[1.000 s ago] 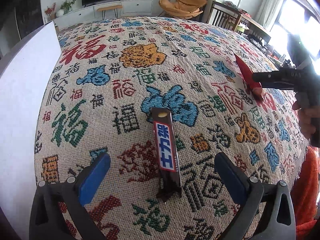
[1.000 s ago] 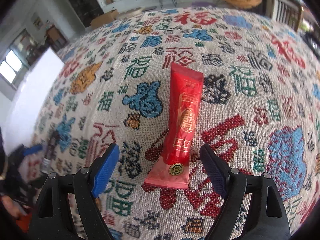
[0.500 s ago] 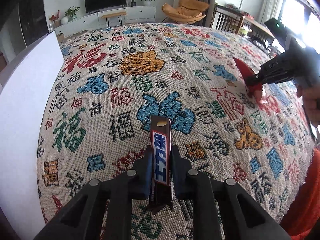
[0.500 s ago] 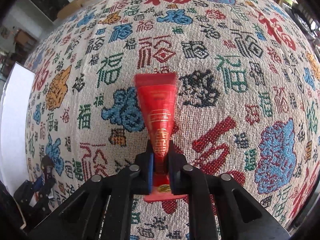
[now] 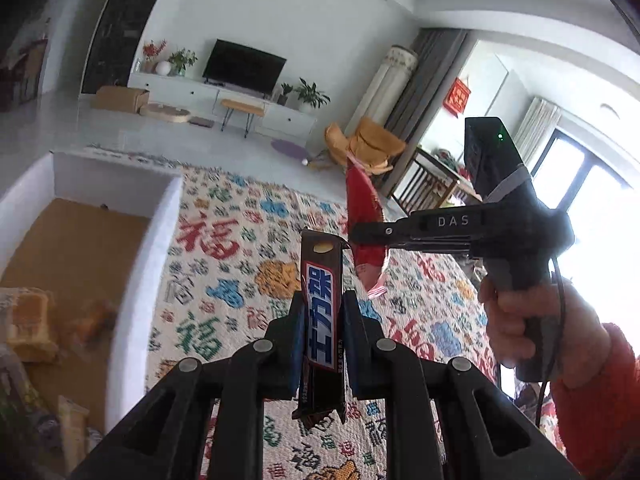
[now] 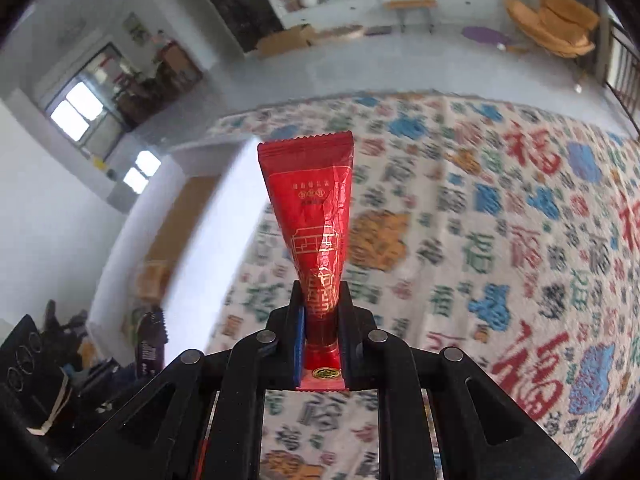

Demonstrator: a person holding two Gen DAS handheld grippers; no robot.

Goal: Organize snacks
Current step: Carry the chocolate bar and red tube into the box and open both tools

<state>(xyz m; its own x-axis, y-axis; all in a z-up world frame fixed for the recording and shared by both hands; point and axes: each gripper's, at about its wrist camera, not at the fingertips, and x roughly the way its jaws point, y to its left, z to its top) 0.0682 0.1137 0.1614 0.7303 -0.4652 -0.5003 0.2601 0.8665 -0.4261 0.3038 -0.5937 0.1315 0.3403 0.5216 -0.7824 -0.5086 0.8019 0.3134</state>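
Left wrist view is showing the left gripper pinching a Snickers bar tight between its blue pads, held clear above the patterned cloth. To the right of the white box, the right gripper is clamping a red snack packet by its lower end. Both snacks are being carried, so the transfer step looks underway. Next, each hand likely needs to swing over the white box, already holding other snacks, and release inside its walls.
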